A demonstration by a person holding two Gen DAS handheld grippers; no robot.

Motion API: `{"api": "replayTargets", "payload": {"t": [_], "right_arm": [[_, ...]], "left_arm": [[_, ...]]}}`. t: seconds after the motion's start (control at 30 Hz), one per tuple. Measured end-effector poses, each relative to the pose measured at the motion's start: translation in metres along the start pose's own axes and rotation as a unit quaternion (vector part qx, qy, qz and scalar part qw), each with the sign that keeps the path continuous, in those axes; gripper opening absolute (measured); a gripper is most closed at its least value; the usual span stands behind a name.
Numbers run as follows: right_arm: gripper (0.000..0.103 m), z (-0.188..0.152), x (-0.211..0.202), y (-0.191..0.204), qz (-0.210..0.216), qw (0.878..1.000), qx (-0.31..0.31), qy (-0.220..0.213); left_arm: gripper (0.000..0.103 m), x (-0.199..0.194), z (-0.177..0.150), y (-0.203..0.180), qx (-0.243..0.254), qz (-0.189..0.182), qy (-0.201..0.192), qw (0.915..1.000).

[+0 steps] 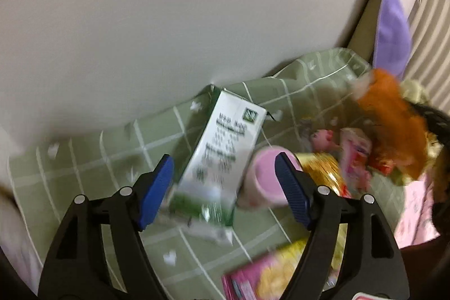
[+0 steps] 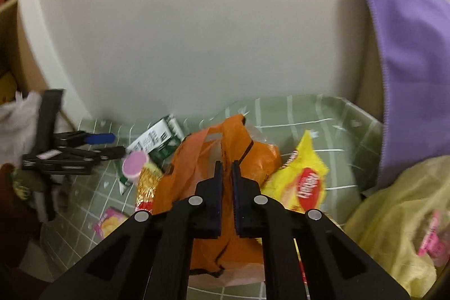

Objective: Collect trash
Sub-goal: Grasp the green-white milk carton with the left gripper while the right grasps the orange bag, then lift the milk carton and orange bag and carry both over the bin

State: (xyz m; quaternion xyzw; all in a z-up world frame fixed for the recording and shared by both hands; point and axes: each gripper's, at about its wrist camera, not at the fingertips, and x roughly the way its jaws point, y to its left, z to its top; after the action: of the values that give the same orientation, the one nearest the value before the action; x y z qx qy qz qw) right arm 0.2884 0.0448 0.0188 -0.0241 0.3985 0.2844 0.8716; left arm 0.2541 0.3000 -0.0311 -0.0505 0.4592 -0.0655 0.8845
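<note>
In the left wrist view my left gripper [image 1: 225, 187] is open. A white and green carton [image 1: 222, 148] lies on the green checked cloth [image 1: 84, 159] between its blue pads [image 1: 156, 187], and neither pad touches it. A pink cup [image 1: 264, 176] lies just right of the carton. In the right wrist view my right gripper [image 2: 227, 167] is shut on a fold of the orange plastic bag [image 2: 253, 159]. A yellow chip bag [image 2: 303, 182] lies to the right of it. The left gripper [image 2: 118, 144], carton [image 2: 160, 138] and pink cup [image 2: 135, 163] show at the left.
A gold wrapper [image 2: 147, 182] and a pink and yellow packet [image 2: 111, 221] lie on the cloth [image 2: 337, 131]. A pale yellow plastic bag [image 2: 393, 229] sits at the right, under a purple cloth [image 2: 407, 61]. Behind stands a white wall [image 2: 197, 33], with a cardboard box [image 2: 19, 52] at the left.
</note>
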Motion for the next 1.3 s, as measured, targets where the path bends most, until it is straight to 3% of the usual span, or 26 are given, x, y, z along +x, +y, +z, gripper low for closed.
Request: {"api": "replayTargets", "payload": {"t": [0.13, 0.27, 0.4, 0.53, 0.63, 0.87, 1.1, 1.3], "right_arm": [[0.008, -0.008, -0.006, -0.007, -0.007, 1.0, 0.015, -0.004], [0.008, -0.016, -0.009, -0.008, -0.011, 1.0, 0.023, 0.0], [0.008, -0.019, -0.017, -0.006, -0.013, 1.0, 0.02, -0.002], [0.008, -0.018, -0.023, -0.005, -0.014, 1.0, 0.014, -0.007], [0.008, -0.016, -0.028, 0.0, -0.02, 1.0, 0.001, -0.015], [0.008, -0.006, -0.043, 0.007, -0.021, 0.999, -0.018, -0.044], [0.008, 0.009, -0.056, 0.019, -0.021, 0.997, -0.048, -0.063], [0.008, 0.022, -0.068, 0.028, -0.023, 0.994, -0.068, -0.081]], "left_arm": [[0.075, 0.034, 0.028, -0.013, 0.045, 0.001, 0.034, 0.9984], [0.075, 0.062, 0.039, -0.022, 0.081, 0.024, 0.065, 0.9943], [0.074, 0.072, 0.046, -0.015, 0.058, 0.015, 0.07, 0.9957], [0.062, 0.079, 0.043, -0.013, 0.038, -0.001, 0.087, 0.9955], [0.061, 0.061, 0.041, -0.02, 0.044, 0.036, 0.059, 0.9967], [0.06, -0.017, 0.043, -0.026, 0.004, 0.033, -0.047, 0.9983], [0.06, -0.081, 0.033, -0.031, -0.012, 0.025, -0.119, 0.9925], [0.06, -0.129, 0.032, -0.036, -0.033, -0.002, -0.185, 0.9823]]}}
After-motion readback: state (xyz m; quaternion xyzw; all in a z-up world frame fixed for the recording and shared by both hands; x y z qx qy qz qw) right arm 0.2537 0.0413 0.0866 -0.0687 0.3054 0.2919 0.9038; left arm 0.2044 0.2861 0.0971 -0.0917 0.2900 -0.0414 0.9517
